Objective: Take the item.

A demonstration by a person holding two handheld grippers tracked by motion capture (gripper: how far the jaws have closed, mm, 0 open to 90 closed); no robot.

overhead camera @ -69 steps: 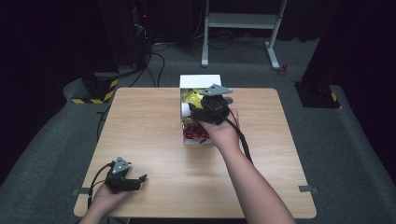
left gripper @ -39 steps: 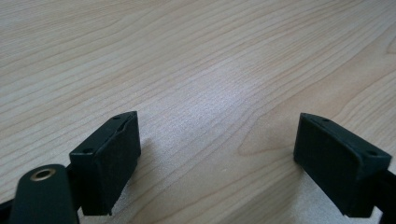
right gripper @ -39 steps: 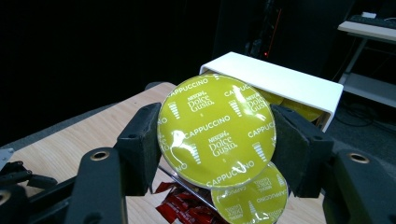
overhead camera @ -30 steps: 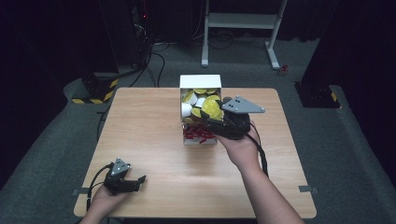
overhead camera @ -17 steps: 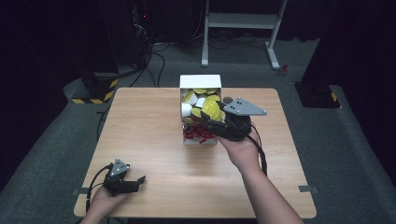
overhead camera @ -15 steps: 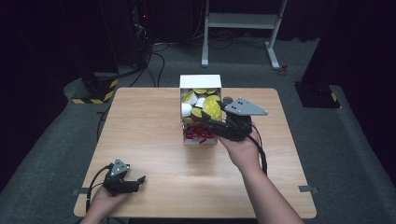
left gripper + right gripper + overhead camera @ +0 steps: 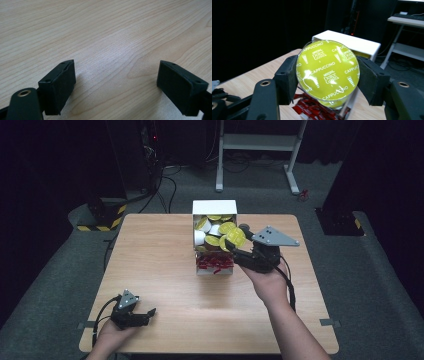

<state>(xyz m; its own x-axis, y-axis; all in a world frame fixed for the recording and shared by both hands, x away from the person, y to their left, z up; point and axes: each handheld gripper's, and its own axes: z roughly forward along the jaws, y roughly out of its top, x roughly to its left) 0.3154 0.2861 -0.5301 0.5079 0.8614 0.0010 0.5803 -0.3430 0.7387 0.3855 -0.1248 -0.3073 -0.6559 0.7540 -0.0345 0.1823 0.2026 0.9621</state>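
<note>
My right gripper [image 7: 233, 244] is shut on a coffee capsule with a yellow-green lid [image 7: 328, 72], printed "cappuccino", and holds it above the right side of a white box [image 7: 215, 207]. In the high view the capsule [image 7: 236, 238] hangs over the box's edge. The box is full of several more capsules [image 7: 214, 229] and has a red pattern [image 7: 215, 263] on its near side. My left gripper [image 7: 148, 313] rests low on the table [image 7: 160, 250] at the near left corner. Its jaws stand wide open over bare wood [image 7: 115, 47], nothing between them.
The wooden table has free room left of and in front of the box. A white frame [image 7: 260, 142] stands on the floor behind the table. Cables [image 7: 160, 175] and a black-and-yellow striped base [image 7: 102, 217] lie at the back left.
The right gripper has drawn back to the right from over the box, with the capsule in its jaws, and has since held nearly still. The left gripper has stayed put.
</note>
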